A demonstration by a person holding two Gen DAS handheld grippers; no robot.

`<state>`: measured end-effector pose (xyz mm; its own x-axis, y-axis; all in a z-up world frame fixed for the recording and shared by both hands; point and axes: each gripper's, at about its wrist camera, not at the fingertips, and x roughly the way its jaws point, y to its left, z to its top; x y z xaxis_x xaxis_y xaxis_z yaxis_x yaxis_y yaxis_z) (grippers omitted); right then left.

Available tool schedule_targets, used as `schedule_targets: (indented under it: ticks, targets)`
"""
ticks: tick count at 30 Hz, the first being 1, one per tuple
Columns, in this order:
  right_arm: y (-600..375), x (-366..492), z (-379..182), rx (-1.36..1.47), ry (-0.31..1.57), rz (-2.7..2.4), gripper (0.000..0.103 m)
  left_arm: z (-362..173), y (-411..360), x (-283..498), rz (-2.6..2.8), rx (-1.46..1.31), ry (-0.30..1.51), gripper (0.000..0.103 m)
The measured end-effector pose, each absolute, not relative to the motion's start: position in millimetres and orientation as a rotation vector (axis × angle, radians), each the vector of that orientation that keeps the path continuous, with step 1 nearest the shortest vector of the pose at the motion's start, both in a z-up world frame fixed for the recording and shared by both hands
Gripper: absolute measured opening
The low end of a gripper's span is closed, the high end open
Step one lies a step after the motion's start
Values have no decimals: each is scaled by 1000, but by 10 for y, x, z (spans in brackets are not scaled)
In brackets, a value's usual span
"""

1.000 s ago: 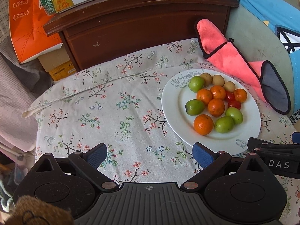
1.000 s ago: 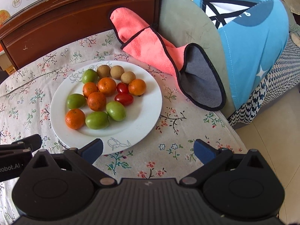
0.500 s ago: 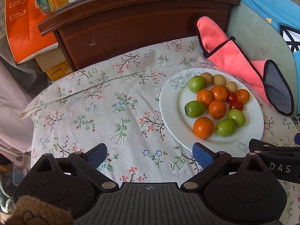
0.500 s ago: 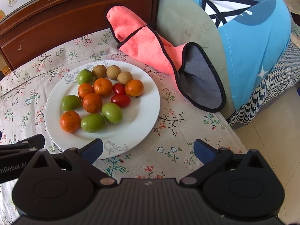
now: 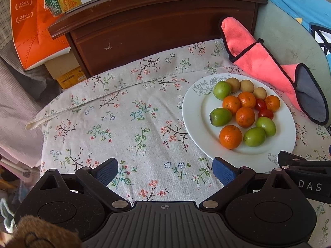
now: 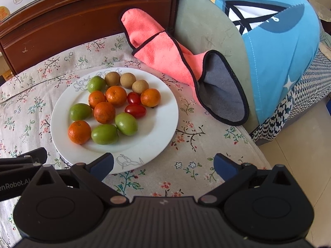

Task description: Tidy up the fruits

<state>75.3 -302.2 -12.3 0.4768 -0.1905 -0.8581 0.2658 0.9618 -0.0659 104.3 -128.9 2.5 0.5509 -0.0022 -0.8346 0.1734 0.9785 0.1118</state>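
Nearest the left wrist camera, the left gripper (image 5: pixel 165 170) hangs over the flowered cloth (image 5: pixel 124 119) with its jaws spread wide and nothing between them. The right gripper (image 6: pixel 163 165) is likewise wide open and empty, its left blue fingertip over the near rim of the white plate (image 6: pixel 157 136). Each gripper shows at the edge of the other's view.

The plate sits on the cloth-covered bench, right of the left gripper and just ahead-left of the right one. All the fruit lies on it in one loose cluster. Closest are an orange (image 6: pixel 79 131) and two green fruits (image 6: pixel 104 134) side by side. Behind them sit more oranges (image 6: pixel 104 112), another green fruit (image 6: pixel 80 111) and two cherry tomatoes (image 6: pixel 135 111). At the far rim are a fourth green fruit (image 6: pixel 96 84) and three small brown fruits (image 6: pixel 128 80) in a row.

Compared with a second ago, the fruit has not shifted on the plate. In the right wrist view the plate has slid a little toward the left, so that gripper has moved slightly; in the left wrist view the scene has drifted only a little, and both pairs of jaws are as wide as before.

Beyond the plate, a pink cloth with black trim (image 6: pixel 163 53) lies against a blue and green cushion (image 6: pixel 275 41). Farther back stands a dark wooden cabinet (image 5: pixel 161 26) with boxes (image 5: pixel 35 24) beside and on top.
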Motion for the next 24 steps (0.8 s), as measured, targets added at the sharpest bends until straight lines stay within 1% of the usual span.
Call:
schedule_targets:
  ticks: [24]
  targets:
    - [-2878, 572, -81, 96, 991, -180, 102, 35, -1093, 812, -81, 230, 980, 99]
